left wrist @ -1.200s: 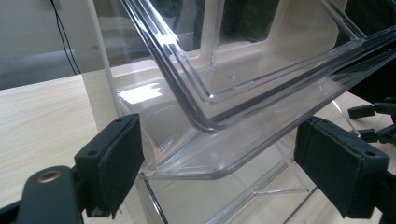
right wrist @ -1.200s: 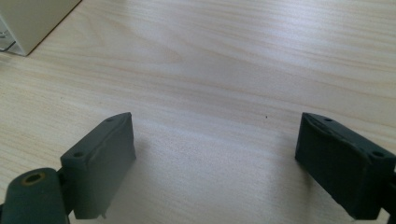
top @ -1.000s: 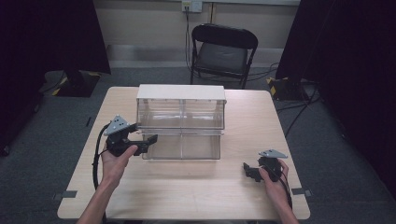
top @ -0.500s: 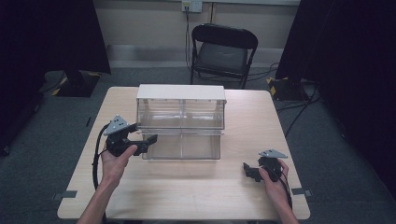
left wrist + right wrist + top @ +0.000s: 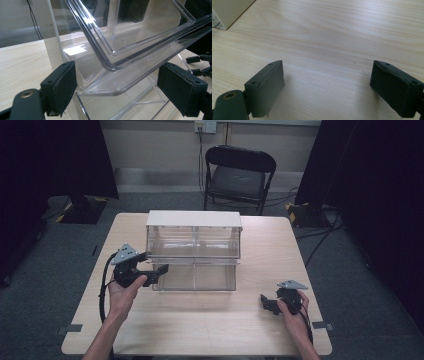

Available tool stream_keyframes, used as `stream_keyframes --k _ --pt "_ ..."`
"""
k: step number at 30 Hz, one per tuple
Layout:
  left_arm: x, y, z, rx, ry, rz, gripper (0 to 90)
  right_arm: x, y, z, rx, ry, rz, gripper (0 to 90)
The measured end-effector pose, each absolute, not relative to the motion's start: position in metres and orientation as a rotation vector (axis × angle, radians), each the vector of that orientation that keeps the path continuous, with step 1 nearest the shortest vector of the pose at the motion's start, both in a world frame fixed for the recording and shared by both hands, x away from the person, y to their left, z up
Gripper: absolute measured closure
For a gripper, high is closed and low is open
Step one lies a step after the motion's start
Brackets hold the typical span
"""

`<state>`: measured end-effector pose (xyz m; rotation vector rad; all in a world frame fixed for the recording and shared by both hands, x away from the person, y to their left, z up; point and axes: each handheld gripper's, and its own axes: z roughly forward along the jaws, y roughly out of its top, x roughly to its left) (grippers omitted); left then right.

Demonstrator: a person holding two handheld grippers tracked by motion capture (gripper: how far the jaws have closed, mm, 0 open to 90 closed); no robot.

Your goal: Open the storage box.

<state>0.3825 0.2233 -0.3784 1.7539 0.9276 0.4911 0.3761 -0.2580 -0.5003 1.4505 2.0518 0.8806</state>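
The clear plastic drawer unit (image 5: pixel 193 251) stands at the middle of the table (image 5: pixel 200 330), its lower drawer (image 5: pixel 196 276) pulled out toward the person and tilted. The drawer's left corner (image 5: pixel 110 75) is framed by the left gripper (image 5: pixel 156 272) — its fingers are spread wide and nothing is yet clamped. The work is judged barely begun: the drawer is reached but not gripped. The right gripper (image 5: pixel 266 303) is rested well apart on bare table, fingers likewise apart and empty.
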Motion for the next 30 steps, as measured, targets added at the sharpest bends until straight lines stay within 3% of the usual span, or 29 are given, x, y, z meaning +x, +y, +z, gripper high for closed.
stream_keyframes --k 30 --pt "0.3824 0.2230 -0.3786 1.749 0.933 0.487 15.8 0.3761 -0.2580 -0.5003 1.451 2.052 0.881 11.3"
